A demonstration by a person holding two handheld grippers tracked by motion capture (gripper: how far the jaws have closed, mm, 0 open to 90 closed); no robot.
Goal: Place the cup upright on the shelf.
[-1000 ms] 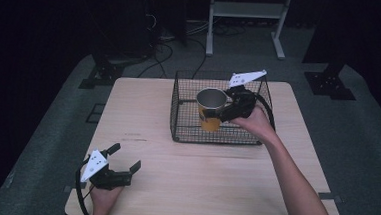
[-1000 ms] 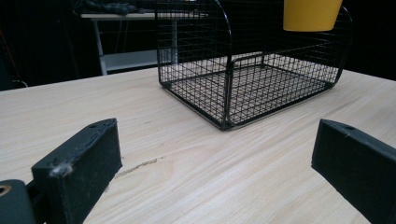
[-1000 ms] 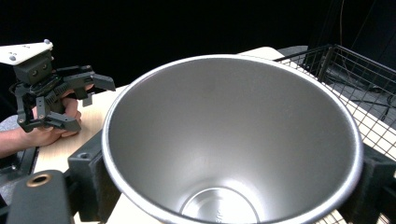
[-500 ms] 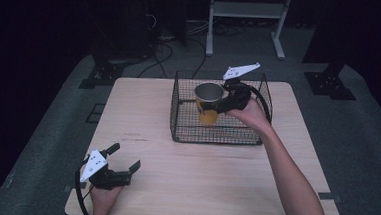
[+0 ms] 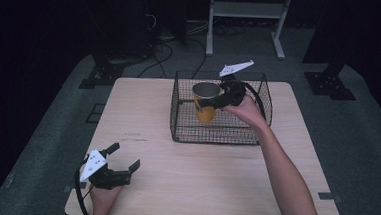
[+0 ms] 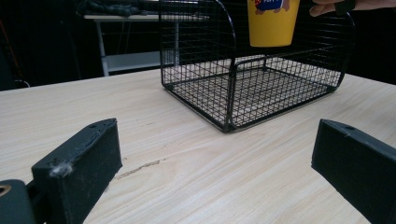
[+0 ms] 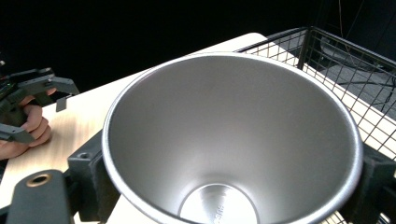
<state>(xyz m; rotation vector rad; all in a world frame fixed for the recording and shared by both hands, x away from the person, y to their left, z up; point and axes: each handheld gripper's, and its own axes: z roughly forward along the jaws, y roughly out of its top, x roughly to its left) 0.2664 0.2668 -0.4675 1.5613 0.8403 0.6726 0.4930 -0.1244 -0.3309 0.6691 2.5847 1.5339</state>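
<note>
Yellow steel-lined cup (image 5: 205, 102) held in the air over the black wire basket (image 5: 220, 134) on the counter (image 5: 224, 174).

The right gripper (image 5: 214, 100) has its jaws clamped on either side of the cup just below the rim, upright, with the base clear of the basket floor in the left gripper view. The smooth tapered wall could slide down through the jaws if the squeeze eases, dropping the cup into the mesh; a low carry sideways could knock its base on the basket's rim. The left gripper (image 5: 121, 159) rests at the counter's near left corner, jaws spread and empty.
</note>
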